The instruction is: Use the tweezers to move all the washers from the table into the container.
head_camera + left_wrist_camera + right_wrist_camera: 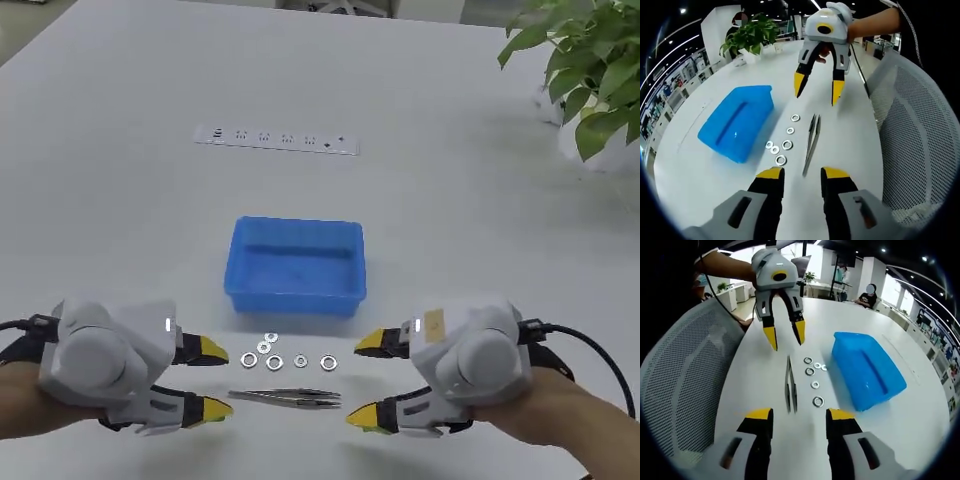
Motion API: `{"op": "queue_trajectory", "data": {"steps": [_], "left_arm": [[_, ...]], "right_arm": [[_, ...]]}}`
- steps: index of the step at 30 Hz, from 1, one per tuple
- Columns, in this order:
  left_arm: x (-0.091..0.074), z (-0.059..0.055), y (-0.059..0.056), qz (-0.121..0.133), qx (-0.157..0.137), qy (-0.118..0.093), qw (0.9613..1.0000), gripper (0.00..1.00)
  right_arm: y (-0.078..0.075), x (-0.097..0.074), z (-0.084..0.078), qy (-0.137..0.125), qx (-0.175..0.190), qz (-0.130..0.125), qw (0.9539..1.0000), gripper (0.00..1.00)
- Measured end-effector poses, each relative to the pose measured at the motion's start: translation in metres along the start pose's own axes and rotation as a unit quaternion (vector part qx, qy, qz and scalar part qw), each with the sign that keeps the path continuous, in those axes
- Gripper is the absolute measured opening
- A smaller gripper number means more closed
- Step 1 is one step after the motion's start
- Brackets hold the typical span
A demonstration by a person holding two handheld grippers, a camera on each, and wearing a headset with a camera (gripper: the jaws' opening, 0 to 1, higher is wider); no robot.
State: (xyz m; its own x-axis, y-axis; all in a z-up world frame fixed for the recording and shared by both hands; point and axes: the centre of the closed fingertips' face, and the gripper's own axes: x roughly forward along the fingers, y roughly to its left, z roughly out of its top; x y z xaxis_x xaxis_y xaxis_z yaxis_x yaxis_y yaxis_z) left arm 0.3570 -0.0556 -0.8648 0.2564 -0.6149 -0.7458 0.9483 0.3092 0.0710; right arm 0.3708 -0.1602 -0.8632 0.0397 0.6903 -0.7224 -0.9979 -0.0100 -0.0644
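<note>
Steel tweezers [285, 398] [811, 142] [790, 383] lie flat on the white table [420, 180], between my two grippers. Several small metal washers [274, 356] [784, 146] [814, 376] are scattered just beyond the tweezers, in front of a blue plastic container [296, 262] [736, 121] [867, 368] that looks empty. My left gripper [208, 377] [802, 176] is open at the left of the tweezers, holding nothing. At their right, my right gripper [366, 378] [797, 417] is open and also empty. The two grippers face each other.
A white power strip [275, 140] lies farther back on the table. A potted green plant [590, 75] [752, 37] stands at the far right corner. A grey mesh chair back [920, 145] [677, 390] sits close behind the table's near edge.
</note>
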Motion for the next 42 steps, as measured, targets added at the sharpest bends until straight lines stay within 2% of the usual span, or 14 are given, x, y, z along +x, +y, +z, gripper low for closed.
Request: {"op": "queue_trajectory", "data": {"steps": [10,19,27,35,36,42], "left_arm": [[0.01,-0.004,-0.002,-0.023,0.014,0.016,0.9995,0.25],[0.017,-0.012,-0.005,-0.045,0.035,0.042,0.9975,0.18],[0.02,-0.013,-0.006,-0.053,0.042,0.047,0.9966,0.12],[0.022,-0.011,-0.005,-0.053,0.042,0.046,0.9967,0.07],[0.022,-0.011,-0.005,-0.054,0.04,0.046,0.9967,0.06],[0.022,-0.011,-0.006,-0.06,0.049,0.047,0.9959,0.06]], "right_arm": [[0.003,0.017,0.006,0.005,-0.013,0.017,0.9998,0.33],[0.006,0.029,0.01,0.008,-0.012,0.038,0.9992,0.26],[0.008,0.038,0.012,0.014,-0.015,0.05,0.9986,0.21],[0.013,0.042,0.005,0.033,-0.026,0.058,0.9974,0.18],[0.012,0.042,0.007,0.025,-0.027,0.057,0.9977,0.18],[0.011,0.041,0.006,0.031,-0.027,0.055,0.9977,0.15]]}}
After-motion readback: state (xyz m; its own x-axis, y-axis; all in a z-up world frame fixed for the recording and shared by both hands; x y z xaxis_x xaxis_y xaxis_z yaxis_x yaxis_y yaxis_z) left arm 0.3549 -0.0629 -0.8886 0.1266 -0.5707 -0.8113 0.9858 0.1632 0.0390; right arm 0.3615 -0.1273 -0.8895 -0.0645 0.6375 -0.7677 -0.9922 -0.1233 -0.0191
